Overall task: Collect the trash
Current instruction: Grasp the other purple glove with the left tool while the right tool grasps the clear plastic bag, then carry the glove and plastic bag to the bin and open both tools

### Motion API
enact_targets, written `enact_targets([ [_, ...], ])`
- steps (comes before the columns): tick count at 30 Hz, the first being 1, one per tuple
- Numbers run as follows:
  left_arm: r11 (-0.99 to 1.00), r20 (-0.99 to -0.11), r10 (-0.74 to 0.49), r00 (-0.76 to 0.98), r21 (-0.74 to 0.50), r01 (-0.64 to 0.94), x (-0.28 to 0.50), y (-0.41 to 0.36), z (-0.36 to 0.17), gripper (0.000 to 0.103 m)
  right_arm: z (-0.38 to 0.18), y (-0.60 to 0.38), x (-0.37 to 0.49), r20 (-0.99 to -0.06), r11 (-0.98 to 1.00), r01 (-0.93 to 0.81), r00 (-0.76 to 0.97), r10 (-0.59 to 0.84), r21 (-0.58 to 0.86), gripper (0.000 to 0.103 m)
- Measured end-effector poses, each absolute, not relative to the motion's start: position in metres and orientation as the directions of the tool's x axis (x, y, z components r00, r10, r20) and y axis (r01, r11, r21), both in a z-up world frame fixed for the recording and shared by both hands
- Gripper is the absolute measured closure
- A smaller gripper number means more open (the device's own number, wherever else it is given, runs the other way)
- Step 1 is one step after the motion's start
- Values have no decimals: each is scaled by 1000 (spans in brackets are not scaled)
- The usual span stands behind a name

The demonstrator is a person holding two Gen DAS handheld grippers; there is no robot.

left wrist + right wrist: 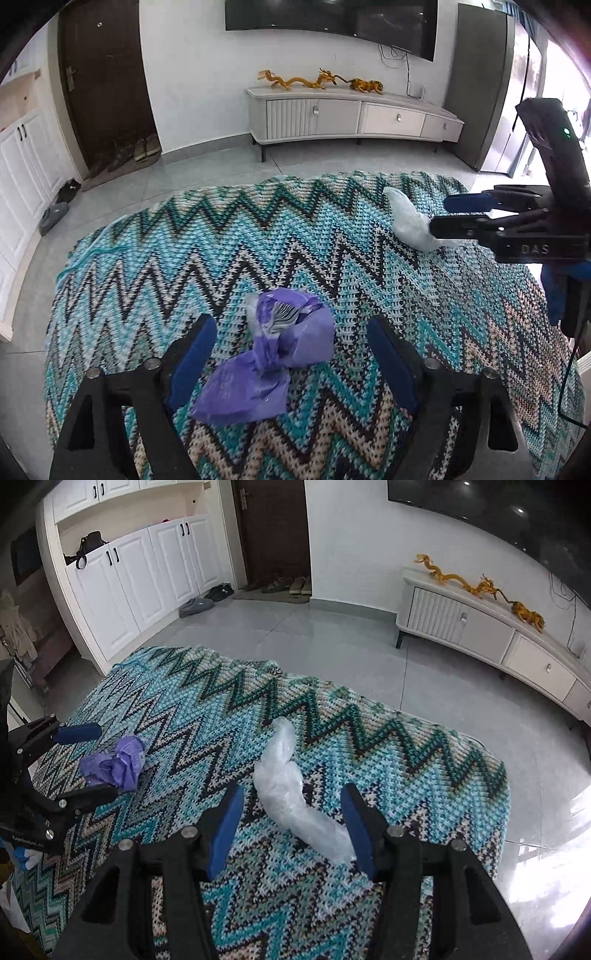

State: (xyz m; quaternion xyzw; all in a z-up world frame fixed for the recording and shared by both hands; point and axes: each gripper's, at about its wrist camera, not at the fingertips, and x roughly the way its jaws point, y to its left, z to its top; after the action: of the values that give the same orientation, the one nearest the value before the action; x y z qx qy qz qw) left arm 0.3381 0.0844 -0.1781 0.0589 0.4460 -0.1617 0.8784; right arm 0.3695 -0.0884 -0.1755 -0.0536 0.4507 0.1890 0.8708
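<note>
A crumpled purple plastic bag (269, 354) lies on the zigzag knitted cloth (147, 266) that covers the table. My left gripper (291, 328) stands open around it, a blue pad on each side and a gap to both. In the right wrist view the same purple bag (118, 764) sits between the left gripper's (103, 762) fingers. A crumpled clear plastic bag (284, 794) lies farther right. My right gripper (291, 794) is open over it, the right pad close to the bag's tail and the left pad apart. The left wrist view also shows the clear bag (410, 221) at the right gripper's (441, 216) tips.
The cloth-covered table drops off to a tiled floor (332, 635) on all far sides. A low TV cabinet (351, 114) with golden dragon figures stands by the wall. White cupboards (129, 583), a dark door (273, 528) and several shoes (280, 585) are at the left.
</note>
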Motion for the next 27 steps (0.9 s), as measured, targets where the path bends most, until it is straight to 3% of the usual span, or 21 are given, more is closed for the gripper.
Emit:
enact_targets([
  [7, 943, -832, -248, 497, -90, 320, 349, 85, -198, 53, -202, -77, 389, -825, 917, -389, 486, 290, 94, 50],
  [9, 947, -837, -241, 492, -92, 307, 349, 87, -202, 54, -206, -74, 389, -825, 917, -386, 484, 291, 97, 51],
  [12, 952, -834, -229, 503, -84, 295, 344, 86, -198, 58, -209, -73, 385, -823, 917, -384, 486, 295, 102, 67],
  [15, 956, -827, -225, 515, -84, 283, 331, 89, -192, 59, -204, -74, 376, -815, 916, -383, 489, 312, 121, 73],
  [27, 956, -810, -228, 541, -82, 280, 262, 90, -162, 60, -171, -69, 297, -837, 898, -437, 474, 273, 46, 73],
])
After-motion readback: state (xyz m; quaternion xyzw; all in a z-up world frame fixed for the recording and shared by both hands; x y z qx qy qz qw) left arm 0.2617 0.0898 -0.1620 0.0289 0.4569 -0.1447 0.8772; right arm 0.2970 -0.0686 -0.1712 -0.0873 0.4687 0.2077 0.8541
